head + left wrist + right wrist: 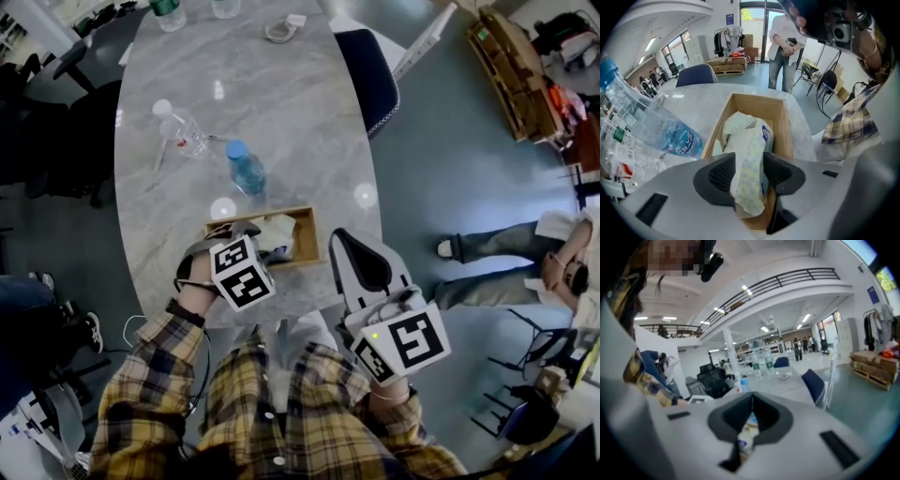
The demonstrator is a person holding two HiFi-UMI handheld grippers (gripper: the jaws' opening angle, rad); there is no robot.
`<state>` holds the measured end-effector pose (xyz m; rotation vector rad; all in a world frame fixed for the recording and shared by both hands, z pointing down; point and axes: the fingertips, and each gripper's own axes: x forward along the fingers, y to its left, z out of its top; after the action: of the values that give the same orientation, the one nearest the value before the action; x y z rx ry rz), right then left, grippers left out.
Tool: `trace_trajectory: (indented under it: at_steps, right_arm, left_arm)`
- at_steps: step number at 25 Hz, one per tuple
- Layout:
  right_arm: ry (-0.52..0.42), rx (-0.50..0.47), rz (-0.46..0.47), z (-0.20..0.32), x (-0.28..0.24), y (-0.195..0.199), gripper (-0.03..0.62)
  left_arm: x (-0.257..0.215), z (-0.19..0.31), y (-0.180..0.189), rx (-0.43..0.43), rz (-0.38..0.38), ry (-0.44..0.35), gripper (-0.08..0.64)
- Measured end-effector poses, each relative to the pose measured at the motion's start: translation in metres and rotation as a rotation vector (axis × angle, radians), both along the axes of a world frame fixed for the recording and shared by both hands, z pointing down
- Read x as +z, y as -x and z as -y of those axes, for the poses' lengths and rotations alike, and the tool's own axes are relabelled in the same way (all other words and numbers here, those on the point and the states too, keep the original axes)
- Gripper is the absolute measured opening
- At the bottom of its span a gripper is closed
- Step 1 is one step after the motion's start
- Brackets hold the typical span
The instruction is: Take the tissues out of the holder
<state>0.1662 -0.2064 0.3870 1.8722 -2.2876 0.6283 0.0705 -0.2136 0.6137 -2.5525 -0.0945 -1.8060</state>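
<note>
Left tool (749, 174) is gripping the tissue pack (750, 136): both pads are pinching the soft wrapper at its near end, and the rest of the pack is lying inside the wooden holder (782, 107). Right tool (751, 400) is sitting closed and empty, hanging off the tabletop (281, 103) edge at about 4 o'clock from the holder and bracing nothing.

We're reading this as grasp made, lift not yet done. Risks we're watching:
- Pads are probably biting loose wrapper, not the pack body. A quick pull is risking the film stretching or slipping and the pack dropping into the holder again.
- Holder is looking light and nothing is pinning it. If the pack is catching on a wall, the holder is coming up or sliding with it, and it's sitting near the tabletop edge at 6 o'clock.
- Blue-capped bottle (246, 171) is standing near the holder at 11 o'clock. A sideways swing of the pack is risking tipping it.

We're suggesting a straight-up lift, with the right tool pressing the holder rim.
</note>
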Motion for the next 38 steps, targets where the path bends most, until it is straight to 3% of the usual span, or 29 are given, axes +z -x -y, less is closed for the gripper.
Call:
trace_trajectory:
  at_steps: [10, 17, 20, 27, 38]
  right_arm:
    - [0.023, 0.033, 0.008, -0.008, 0.009, -0.009, 0.011]
    - [0.028, 0.035, 0.017, -0.007, 0.011, -0.008, 0.011]
    - [0.031, 0.025, 0.015, -0.005, 0.01, -0.006, 0.011]
    - [0.023, 0.008, 0.004, 0.001, 0.004, -0.001, 0.011]
    - [-0.021, -0.058, -0.007, 0.012, -0.012, 0.012, 0.011]
  left_arm:
    - [0.03, -0.005, -0.001, 0.082, 0.101, 0.078, 0.187]
    - [0.032, -0.007, -0.003, 0.114, 0.102, 0.098, 0.162]
    - [0.032, -0.01, -0.004, 0.122, 0.098, 0.106, 0.121]
    - [0.029, -0.012, -0.005, 0.135, 0.082, 0.063, 0.072]
    - [0.001, -0.009, 0.001, 0.111, 0.028, -0.022, 0.067]
